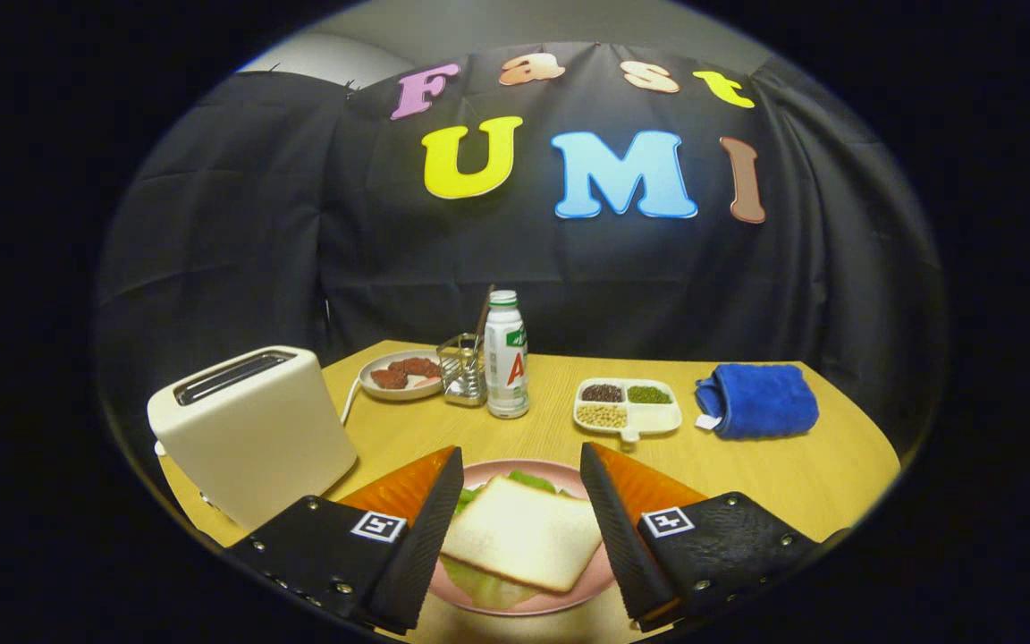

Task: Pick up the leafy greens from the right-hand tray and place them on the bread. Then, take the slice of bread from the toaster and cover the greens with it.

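The tongs (521, 465) are held wide open, gripping nothing. Between the fingers a bread slice (519, 543) is seen covering the leafy greens (483, 583) on a pink plate (524, 604); the toaster (251, 429) stands near left.

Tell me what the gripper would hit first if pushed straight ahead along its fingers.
The open gripper would probably clear the bread slice on the pink plate between its fingers, then meet the bottle just beyond, though depth is hard to judge.
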The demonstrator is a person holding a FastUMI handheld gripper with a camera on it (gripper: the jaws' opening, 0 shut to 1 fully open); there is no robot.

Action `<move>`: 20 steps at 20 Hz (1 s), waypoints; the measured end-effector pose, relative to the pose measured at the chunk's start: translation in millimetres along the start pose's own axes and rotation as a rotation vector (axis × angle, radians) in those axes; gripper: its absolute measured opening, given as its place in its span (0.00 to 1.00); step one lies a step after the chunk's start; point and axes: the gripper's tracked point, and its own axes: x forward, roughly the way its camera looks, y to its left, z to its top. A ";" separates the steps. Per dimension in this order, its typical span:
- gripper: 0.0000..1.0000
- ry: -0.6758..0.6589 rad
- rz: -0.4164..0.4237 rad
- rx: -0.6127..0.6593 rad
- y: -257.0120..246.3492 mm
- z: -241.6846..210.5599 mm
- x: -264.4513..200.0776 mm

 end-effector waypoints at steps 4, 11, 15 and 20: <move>0.81 -0.062 -0.045 0.014 -40.2 34.0 -13.7; 0.81 -0.106 -0.113 0.047 -113.5 55.6 -40.3; 0.81 -0.128 -0.142 0.065 -158.5 58.9 -56.4; 0.81 -0.159 -0.236 0.011 -242.0 60.5 -91.3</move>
